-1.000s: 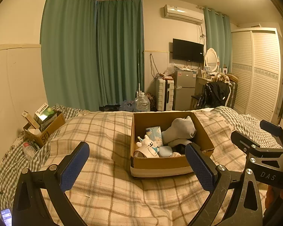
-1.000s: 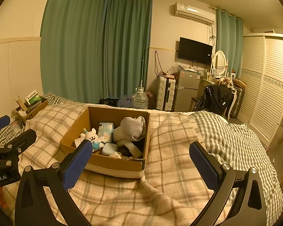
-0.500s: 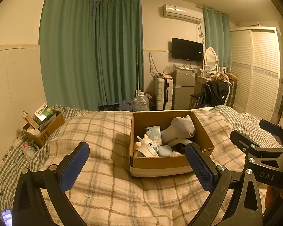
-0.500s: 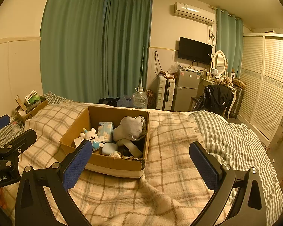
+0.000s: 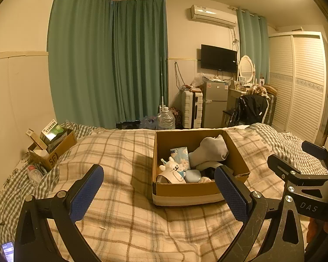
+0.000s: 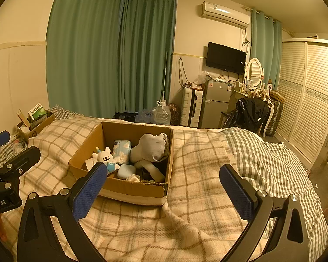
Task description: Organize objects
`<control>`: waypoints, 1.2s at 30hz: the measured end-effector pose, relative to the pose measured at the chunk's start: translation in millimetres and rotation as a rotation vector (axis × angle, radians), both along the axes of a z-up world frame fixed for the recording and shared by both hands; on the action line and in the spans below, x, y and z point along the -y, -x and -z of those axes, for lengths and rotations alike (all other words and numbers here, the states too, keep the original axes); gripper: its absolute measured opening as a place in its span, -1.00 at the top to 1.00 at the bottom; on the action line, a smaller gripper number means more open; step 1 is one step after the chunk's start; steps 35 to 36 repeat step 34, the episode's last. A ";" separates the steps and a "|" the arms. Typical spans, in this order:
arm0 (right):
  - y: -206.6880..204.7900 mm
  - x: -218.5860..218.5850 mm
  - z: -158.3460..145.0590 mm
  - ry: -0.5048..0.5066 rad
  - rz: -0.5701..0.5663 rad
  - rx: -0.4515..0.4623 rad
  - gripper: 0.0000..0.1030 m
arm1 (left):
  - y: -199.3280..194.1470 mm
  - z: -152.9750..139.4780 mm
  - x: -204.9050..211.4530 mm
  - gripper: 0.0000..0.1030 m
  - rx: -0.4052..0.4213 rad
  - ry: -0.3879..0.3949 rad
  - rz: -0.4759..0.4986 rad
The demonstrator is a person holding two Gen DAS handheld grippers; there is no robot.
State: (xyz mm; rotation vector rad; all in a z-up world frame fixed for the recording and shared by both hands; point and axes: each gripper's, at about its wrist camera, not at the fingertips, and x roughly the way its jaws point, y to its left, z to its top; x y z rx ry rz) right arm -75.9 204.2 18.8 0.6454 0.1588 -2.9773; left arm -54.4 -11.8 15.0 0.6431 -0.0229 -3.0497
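- The cardboard box (image 5: pixel 199 191) sits on the plaid blanket (image 5: pixel 124 216) in the middle of the bed; it is open on top and filled with small things
- Left gripper (image 5: pixel 158 193) hangs in front of the box with its fingers spread wide and holding nothing; right gripper (image 6: pixel 164 193) is just beside it, also spread wide and empty, and neither one touches the box
- Inside the box, at the front left, lies a white plush bear (image 6: pixel 105 156) — soft and light, it should squash under the pads, so I would take it by the round body
- Behind the bear stands a tissue pack (image 6: pixel 121 149) in slippery film; better to pinch it across the flat sides
- At the back right of the box a grey cloth bundle (image 5: pixel 208 151) is piled — limp, it will hang down when lifted, so grab a thick fold
- In front of the bundle are a smooth pale blue case (image 6: pixel 126 171) that looks stiff, and a white curved piece (image 6: pixel 152 168) that I cannot identify
- The box itself has thin stiff walls with a pale tape band (image 6: pixel 131 197) at the bottom; loaded, it is probably easier to push than to lift by one wall
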 end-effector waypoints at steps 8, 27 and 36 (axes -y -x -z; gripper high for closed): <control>0.2 -0.3 0.2 0.000 0.000 0.000 -0.99 | -0.2 0.0 -0.6 -1.00 -0.001 0.000 0.000; 0.4 3.2 3.5 -0.006 0.003 0.012 -0.99 | -0.5 0.3 -0.9 -1.00 -0.001 0.003 -0.002; 0.0 3.3 3.0 -0.004 0.003 0.012 -0.99 | -0.2 0.4 0.9 -1.00 0.003 0.017 0.001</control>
